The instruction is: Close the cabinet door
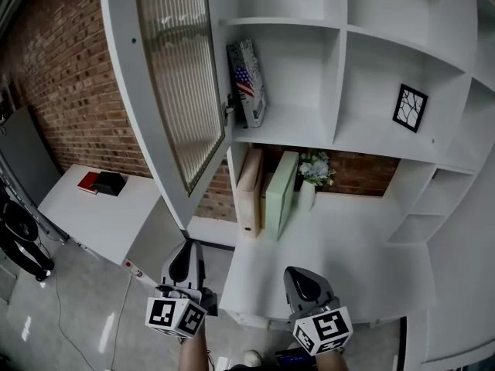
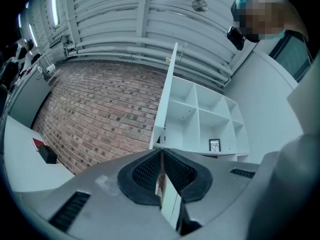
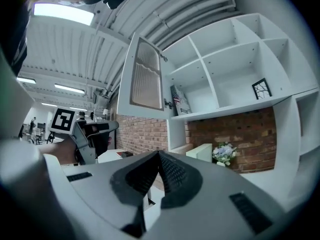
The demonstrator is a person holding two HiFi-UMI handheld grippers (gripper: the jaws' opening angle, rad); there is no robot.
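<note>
The cabinet door (image 1: 174, 76), a white frame with ribbed glass, stands swung wide open to the left of the white shelf unit (image 1: 340, 60). A small knob (image 1: 228, 108) sits on its free edge. The left gripper view has the door (image 2: 167, 99) edge-on, and the right gripper view has it (image 3: 145, 79) from the front. My left gripper (image 1: 186, 253) is held low below the door's bottom corner, apart from it, with its jaws shut and empty (image 2: 162, 151). My right gripper (image 1: 303, 278) hovers over the desk front, also shut on nothing (image 3: 159, 154).
A flag-printed book (image 1: 247, 83) and a framed picture (image 1: 410, 107) sit in the shelves. Binders (image 1: 251, 192), a pale green box (image 1: 282, 195) and a flower vase (image 1: 309, 180) stand on the white desk (image 1: 348, 253). A low white table (image 1: 93, 219) lies left, against a brick wall (image 1: 69, 68).
</note>
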